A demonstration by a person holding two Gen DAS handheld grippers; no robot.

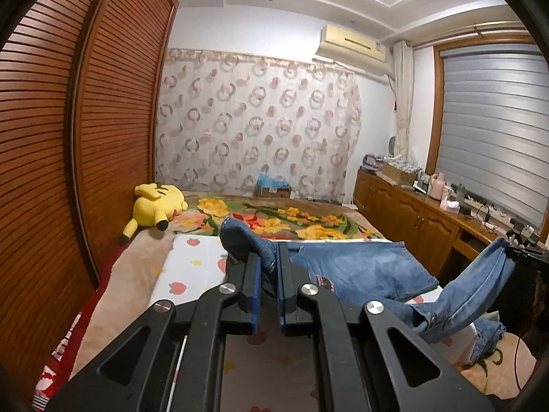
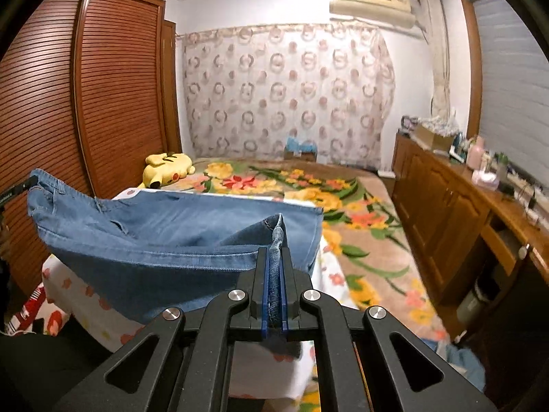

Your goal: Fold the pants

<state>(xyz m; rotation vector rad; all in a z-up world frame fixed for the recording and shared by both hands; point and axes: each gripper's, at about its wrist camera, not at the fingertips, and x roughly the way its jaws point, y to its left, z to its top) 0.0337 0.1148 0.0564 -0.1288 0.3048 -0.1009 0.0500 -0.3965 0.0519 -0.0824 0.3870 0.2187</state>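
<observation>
Left wrist view: the left tool (image 1: 268,264) is clamped on a bunched edge of the jeans (image 1: 360,266), a dark fold of denim rising between its blue pads. From there the jeans spread rightward over the bed (image 1: 147,267), lying on a white sheet with fruit prints (image 1: 195,264). A second strip of denim climbs up to the right tool (image 1: 521,252), seen here only as a dark shape at the frame's right edge (its jaws cannot be read from this side). Beyond lie a floral blanket (image 1: 291,219), a yellow plush (image 1: 158,202) against the slatted wardrobe (image 1: 85,130), a patterned curtain (image 1: 257,116), and a wooden worktop (image 1: 446,213) crowded with small items under a shuttered window.

Right wrist view: the right tool (image 2: 274,288) shows plainly, closed tight on a thin upright hem of the jeans (image 2: 164,233), the cloth pinched between its pads. The denim hangs as a broad panel, lifted off the bed (image 2: 79,295) and sloping away to the left, where its waistband corner meets a dark sliver of the left tool (image 2: 19,187) at the frame edge. This view alone shows the lifted underside of the panel and the white sheet (image 2: 68,285) below it; the plush (image 2: 168,168) and blanket (image 2: 360,233) sit behind.
</observation>
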